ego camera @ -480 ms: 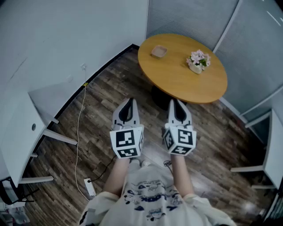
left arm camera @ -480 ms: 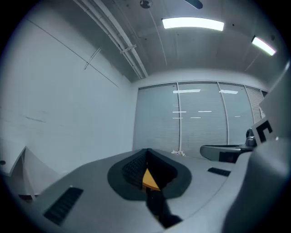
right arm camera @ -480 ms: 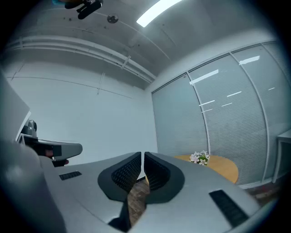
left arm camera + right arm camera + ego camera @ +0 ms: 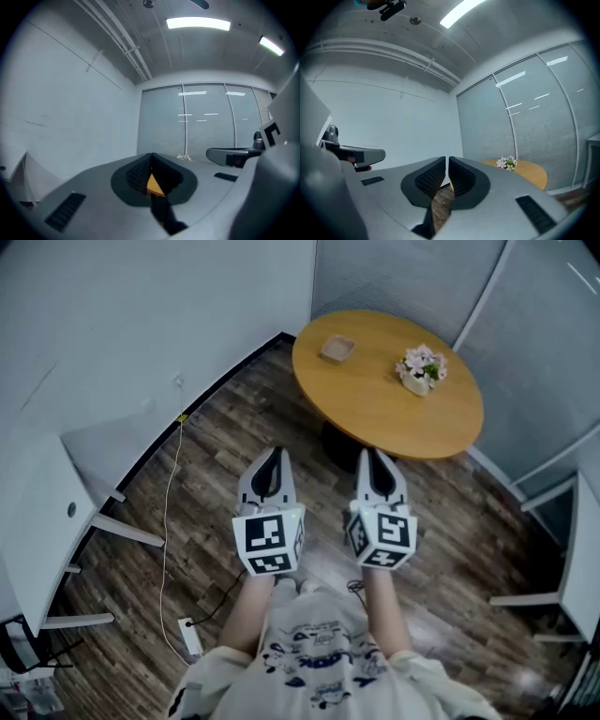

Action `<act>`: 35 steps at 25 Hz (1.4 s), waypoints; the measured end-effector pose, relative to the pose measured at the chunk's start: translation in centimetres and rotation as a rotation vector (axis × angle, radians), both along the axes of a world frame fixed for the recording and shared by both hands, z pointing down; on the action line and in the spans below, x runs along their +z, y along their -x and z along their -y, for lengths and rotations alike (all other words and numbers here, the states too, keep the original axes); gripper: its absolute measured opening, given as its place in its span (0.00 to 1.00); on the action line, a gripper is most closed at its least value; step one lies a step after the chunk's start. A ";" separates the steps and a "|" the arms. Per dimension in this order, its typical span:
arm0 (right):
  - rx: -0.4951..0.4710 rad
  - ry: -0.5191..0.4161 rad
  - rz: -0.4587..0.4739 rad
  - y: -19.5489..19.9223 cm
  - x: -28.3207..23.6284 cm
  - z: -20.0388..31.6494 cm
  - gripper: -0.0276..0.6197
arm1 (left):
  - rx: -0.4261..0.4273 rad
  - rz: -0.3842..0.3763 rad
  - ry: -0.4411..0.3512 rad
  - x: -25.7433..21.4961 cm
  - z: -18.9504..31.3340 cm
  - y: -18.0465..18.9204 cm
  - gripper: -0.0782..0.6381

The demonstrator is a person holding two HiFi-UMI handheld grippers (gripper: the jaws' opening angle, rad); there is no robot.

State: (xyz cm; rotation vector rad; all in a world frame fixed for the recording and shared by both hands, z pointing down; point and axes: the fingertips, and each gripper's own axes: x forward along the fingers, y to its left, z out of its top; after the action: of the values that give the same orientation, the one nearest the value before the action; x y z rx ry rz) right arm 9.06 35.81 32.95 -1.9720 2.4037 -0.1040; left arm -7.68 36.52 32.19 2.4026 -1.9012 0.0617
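Pink flowers [image 4: 422, 362] stand in a little pot [image 4: 413, 384] on the round tabletop [image 4: 375, 404]. A small brown dish [image 4: 337, 350] sits well apart from them. The left hand-held gripper [image 4: 274, 456] has its jaws pressed together. The right hand-held gripper [image 4: 373, 457] shows only a thin slit. Both hold nothing and hang over the wood floor [image 4: 206, 474], near the tabletop. Nothing has moved since the earlier moment.

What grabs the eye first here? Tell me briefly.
The round wooden table at the top of the head view bears a pot of pink flowers and a small dish. Nearer, the left gripper and the right gripper hang side by side over the plank floor, both empty.
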 end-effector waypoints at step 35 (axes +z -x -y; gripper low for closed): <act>0.007 0.078 0.015 0.2 4.0 16.4 0.08 | -0.008 -0.043 0.090 4.4 16.5 0.5 0.12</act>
State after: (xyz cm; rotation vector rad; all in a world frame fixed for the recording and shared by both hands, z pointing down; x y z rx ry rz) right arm 8.88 19.37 36.90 -2.0043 2.4191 -0.2151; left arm -8.21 19.98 36.55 2.3191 -1.8489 0.0922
